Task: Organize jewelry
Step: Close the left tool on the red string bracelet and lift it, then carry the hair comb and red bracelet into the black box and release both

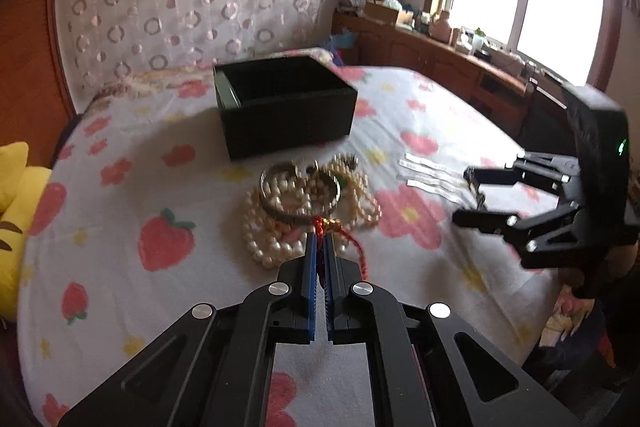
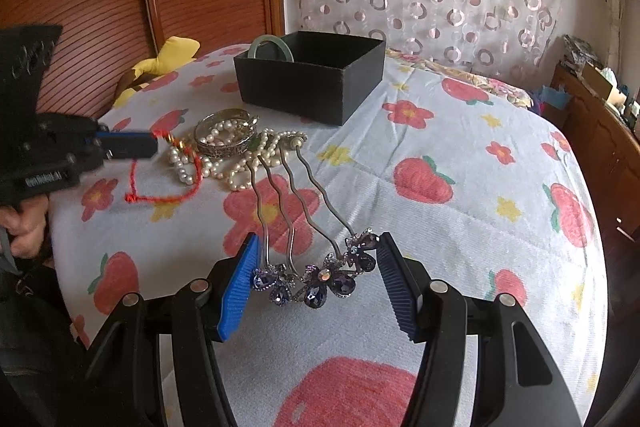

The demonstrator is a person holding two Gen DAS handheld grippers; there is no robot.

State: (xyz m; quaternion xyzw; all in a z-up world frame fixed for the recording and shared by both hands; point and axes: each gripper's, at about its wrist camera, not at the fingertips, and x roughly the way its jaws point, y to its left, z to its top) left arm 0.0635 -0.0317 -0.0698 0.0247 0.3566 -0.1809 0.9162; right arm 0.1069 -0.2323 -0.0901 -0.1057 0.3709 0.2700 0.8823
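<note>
A bed (image 1: 120, 211) covered by a white quilt printed with red strawberries and flowers fills both views. Near its middle lies a heap of jewelry: a cream pearl necklace (image 1: 268, 239) coiled in loops, with a silver bangle (image 1: 300, 193) resting on top of the pearls. Beyond the heap, toward the headboard, stands an open black box (image 1: 286, 105); in the right wrist view a pale green jade bangle (image 2: 272, 47) leans upright inside the box against its far left wall.

The left gripper (image 1: 320, 247) sits at the near edge of the heap. Its jaws are pressed almost together, pinching a red braided cord bracelet (image 1: 352, 247) at the end that carries a small gold bead; the rest of the cord trails loose over the quilt beside the pearls.

The right gripper (image 2: 316, 267) is low over the quilt, to the right of the heap. Its jaws stand wide apart and grip nothing. Between them lies a silver hair comb (image 2: 304, 219) with four wavy prongs and a cluster of purple gem flowers; the flower end is between the blue pads (image 2: 236, 291), and the prong tips reach the pearls. Whether the left pad touches the comb cannot be told.

A yellow plush toy (image 1: 16, 187) lies at the bed's left edge.
</note>
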